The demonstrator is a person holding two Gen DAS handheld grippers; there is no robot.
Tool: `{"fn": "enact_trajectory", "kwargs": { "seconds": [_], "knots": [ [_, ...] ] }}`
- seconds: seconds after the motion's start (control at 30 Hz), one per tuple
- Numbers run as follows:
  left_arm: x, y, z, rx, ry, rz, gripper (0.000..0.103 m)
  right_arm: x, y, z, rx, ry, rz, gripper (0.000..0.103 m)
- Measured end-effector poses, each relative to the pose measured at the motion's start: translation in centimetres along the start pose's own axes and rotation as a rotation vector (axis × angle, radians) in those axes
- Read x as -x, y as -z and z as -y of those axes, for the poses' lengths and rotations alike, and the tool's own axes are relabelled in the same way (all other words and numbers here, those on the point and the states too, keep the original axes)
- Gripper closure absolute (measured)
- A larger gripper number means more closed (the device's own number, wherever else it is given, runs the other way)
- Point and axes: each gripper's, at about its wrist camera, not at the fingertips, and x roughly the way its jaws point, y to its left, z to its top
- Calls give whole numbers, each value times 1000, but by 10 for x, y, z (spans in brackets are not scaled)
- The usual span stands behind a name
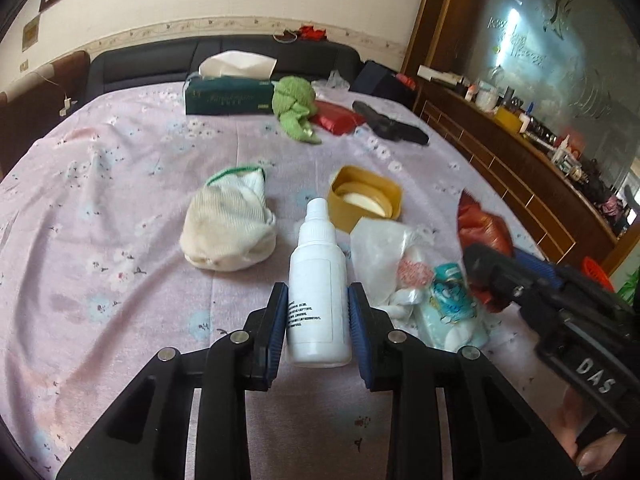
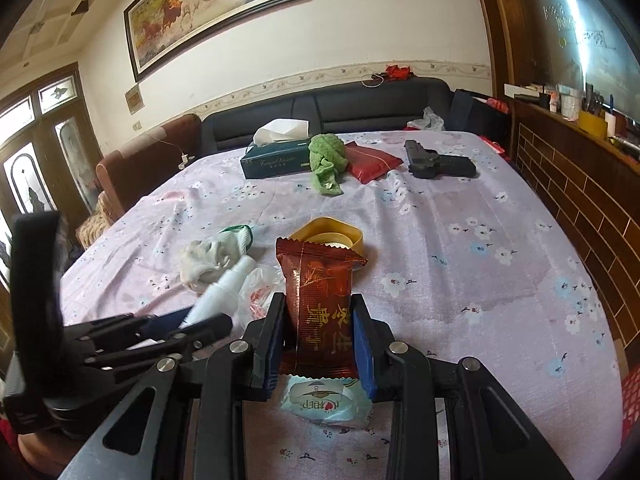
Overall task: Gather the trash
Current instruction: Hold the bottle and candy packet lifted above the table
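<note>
On the left, our left tongs (image 1: 318, 316) pinched the white spray bottle (image 1: 318, 280) low on its body, likely to steady it for carrying. To its right, our right tongs (image 2: 320, 328) pinched the red snack wrapper (image 2: 320, 292) upright above a wet-wipe packet (image 2: 324, 400). Everything lay on the floral sheet (image 2: 480, 260) of a bed, in a room with a horse painting (image 2: 212, 4).

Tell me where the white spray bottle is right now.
The white spray bottle sits between the left gripper pads in the left wrist view, nozzle toward the yellow lid, with the white glove to its left and a clear plastic bag to its right.
</note>
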Motion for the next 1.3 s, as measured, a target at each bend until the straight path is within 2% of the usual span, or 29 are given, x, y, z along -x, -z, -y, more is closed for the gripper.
{"fn": "enact_trajectory", "kwargs": {
  "seconds": [0.17, 0.3, 0.83, 1.3],
  "knots": [
    [5, -1, 1, -3, -18, 32, 75, -1, 1, -2, 16, 17, -4, 70],
    [9, -1, 3, -13, -24, 55, 75, -1, 2, -6, 48, 64, 11, 70],
    [8, 1, 4, -24, -36, 55, 75, -2, 1, -11, 128, 208, 48, 70],
    [6, 1, 2, -20, -33, 44, 75, -4, 2, -10, 135, 226, 41, 70]
  ]
}}
